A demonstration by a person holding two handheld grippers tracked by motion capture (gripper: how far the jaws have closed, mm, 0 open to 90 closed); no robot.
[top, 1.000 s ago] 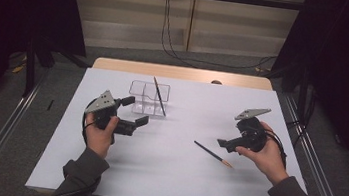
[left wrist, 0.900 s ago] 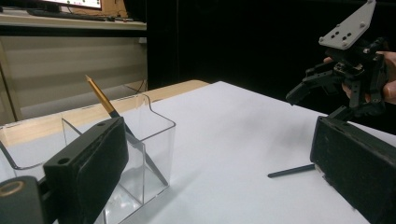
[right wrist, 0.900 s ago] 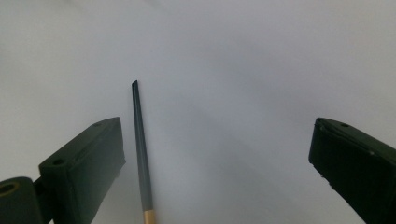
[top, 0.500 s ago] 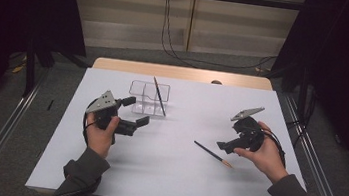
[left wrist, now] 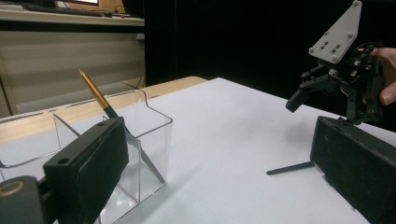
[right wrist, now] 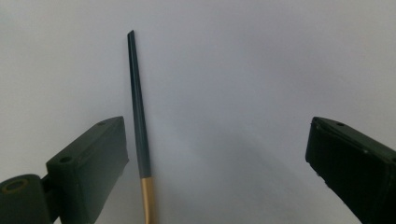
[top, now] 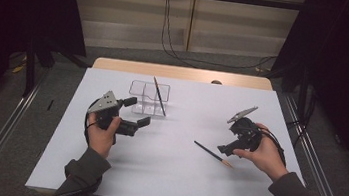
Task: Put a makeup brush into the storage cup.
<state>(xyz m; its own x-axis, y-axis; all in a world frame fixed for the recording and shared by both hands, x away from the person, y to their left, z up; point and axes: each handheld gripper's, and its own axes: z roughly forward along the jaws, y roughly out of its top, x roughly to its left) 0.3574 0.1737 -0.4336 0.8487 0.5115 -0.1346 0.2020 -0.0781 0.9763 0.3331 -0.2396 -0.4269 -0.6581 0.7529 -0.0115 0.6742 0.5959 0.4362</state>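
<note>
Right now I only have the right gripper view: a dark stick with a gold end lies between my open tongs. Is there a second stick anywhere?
Observer: Yes. A second stick leans in a clear divided box at the far middle of the white table.
Operator: Which end of it is up?
Observer: The gold end, as the left gripper view shows.
Operator: Where's the left gripper?
Observer: The left gripper is just on the person's side of the box, tongs open, holding nothing.
Operator: And my stick's gold end, which way on the table?
Observer: On your stick, it points toward the person's right hand.
</note>
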